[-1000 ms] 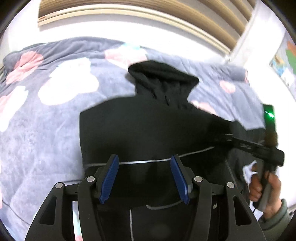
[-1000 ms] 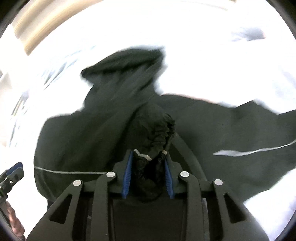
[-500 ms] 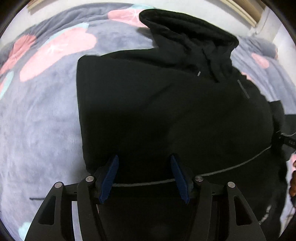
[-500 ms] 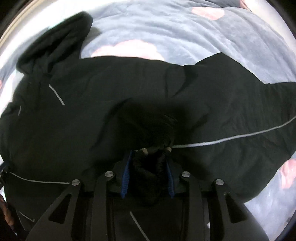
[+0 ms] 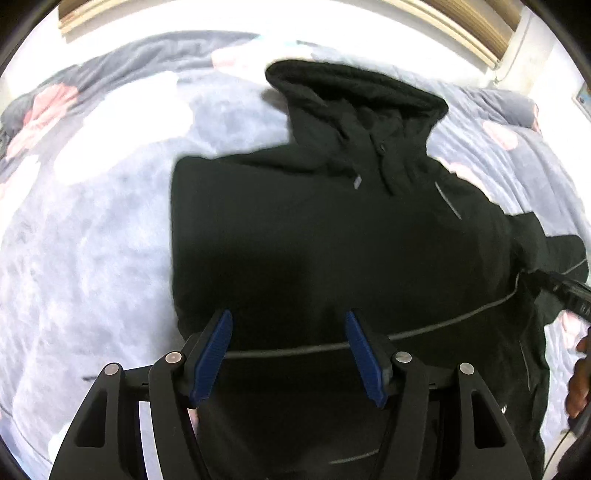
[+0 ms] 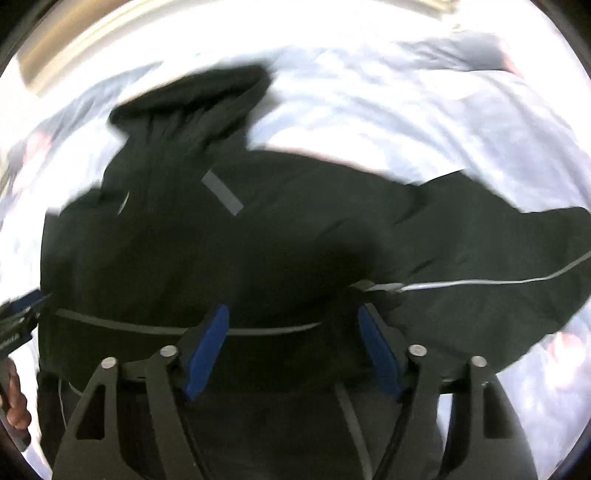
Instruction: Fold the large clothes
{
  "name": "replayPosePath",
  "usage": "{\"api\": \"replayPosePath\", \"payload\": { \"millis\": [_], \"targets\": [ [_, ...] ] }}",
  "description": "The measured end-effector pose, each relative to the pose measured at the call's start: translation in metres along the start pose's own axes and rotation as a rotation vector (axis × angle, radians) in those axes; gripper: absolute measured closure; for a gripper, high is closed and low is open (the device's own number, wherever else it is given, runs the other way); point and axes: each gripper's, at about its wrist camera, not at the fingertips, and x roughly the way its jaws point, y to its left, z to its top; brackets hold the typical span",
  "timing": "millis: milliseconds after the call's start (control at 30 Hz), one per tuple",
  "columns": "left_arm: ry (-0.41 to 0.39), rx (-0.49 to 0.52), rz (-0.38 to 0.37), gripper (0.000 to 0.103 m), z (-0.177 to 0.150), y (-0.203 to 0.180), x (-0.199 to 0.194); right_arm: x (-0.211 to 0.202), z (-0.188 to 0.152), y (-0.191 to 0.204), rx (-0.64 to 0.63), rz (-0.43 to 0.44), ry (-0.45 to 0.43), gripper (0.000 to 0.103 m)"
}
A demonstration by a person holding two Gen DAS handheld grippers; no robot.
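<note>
A large black hoodie (image 5: 332, 243) with thin grey stripes lies spread on the bed, hood (image 5: 354, 92) pointing away. It also shows in the right wrist view (image 6: 258, 251), with one sleeve (image 6: 498, 251) folded across the body on the right. My left gripper (image 5: 288, 350) is open and empty above the hoodie's lower body. My right gripper (image 6: 293, 345) is open and empty above the same stripe line. The right gripper's tip (image 5: 565, 291) shows at the right edge of the left wrist view.
A grey quilt with pink and white patches (image 5: 92, 229) covers the bed under the hoodie. A wooden slatted headboard (image 5: 461, 29) and white wall run behind. The left gripper (image 6: 18, 317) and hand appear at the left edge of the right wrist view.
My right gripper opened and let go of the sleeve cuff, which now lies on the hoodie's body. Both grippers have pulled back and up.
</note>
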Motion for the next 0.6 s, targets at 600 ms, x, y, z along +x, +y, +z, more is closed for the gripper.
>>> {"api": "replayPosePath", "payload": {
  "millis": [600],
  "targets": [
    [0.034,0.097,0.057,0.036,-0.051,-0.019,-0.058,-0.055,-0.083,0.015,0.074,0.071,0.124,0.049]
  ]
}}
